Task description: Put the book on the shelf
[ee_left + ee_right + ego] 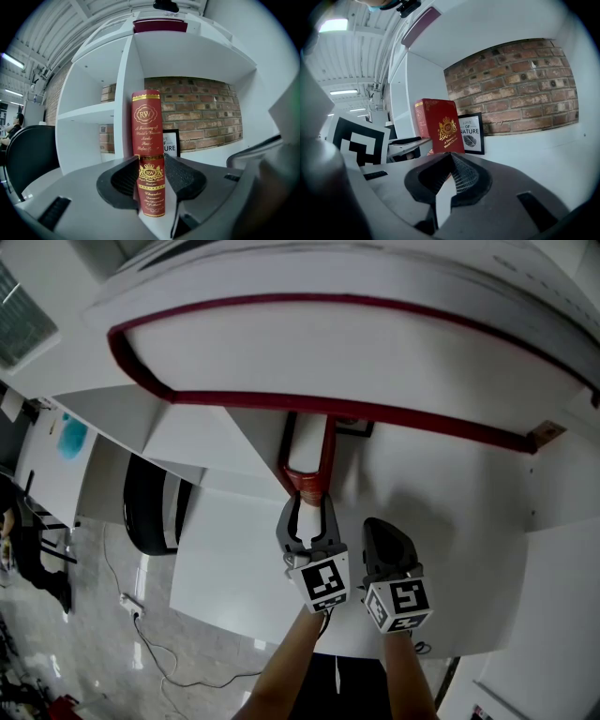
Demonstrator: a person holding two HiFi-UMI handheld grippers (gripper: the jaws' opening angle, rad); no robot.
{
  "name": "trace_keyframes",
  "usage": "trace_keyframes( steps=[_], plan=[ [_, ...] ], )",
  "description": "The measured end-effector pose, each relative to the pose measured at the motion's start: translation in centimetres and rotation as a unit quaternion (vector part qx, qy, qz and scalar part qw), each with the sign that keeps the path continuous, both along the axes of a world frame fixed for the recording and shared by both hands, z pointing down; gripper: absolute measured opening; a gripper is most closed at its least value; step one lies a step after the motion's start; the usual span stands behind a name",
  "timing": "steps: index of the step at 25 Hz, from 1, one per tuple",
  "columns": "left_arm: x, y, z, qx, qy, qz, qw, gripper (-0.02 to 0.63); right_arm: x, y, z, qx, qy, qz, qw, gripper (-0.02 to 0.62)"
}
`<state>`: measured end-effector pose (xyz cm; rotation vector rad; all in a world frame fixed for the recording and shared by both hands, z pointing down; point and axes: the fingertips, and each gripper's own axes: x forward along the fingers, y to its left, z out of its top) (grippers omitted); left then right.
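Observation:
A red book (307, 457) with gold print stands upright on the white shelf board (459, 512), its spine (147, 122) facing me, against the white divider (123, 93). My left gripper (307, 507) reaches level to it, and its jaws (151, 161) are shut on the lower spine, one pad on each cover. My right gripper (380, 529) hangs just to the right of the left one, shut with nothing in it (450, 157). From the right gripper view the book's front cover (439, 125) shows to the left.
A framed print (471, 132) leans on the brick back wall (520, 89) right of the book. A dark red band edges the shelf top (356, 409). A black chair (150, 507) stands to the left, with cables on the floor (159, 643).

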<state>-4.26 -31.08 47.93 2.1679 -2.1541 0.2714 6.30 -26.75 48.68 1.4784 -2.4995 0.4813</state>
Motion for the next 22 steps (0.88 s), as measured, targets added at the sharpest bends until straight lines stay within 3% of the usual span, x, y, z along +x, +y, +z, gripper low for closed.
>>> trace_keyframes(
  steps=[14, 22],
  plan=[
    [1.6, 3.1, -1.0, -0.006, 0.027, 0.025, 0.9993, 0.161, 0.9, 0.7, -1.7, 0.024, -0.003, 0.036, 0.999, 0.015],
    [3.2, 5.5, -2.0, -0.014, 0.03, 0.053, 0.998, 0.109, 1.3, 1.7, -2.8, 0.035, -0.002, 0.051, 0.998, 0.015]
  ],
)
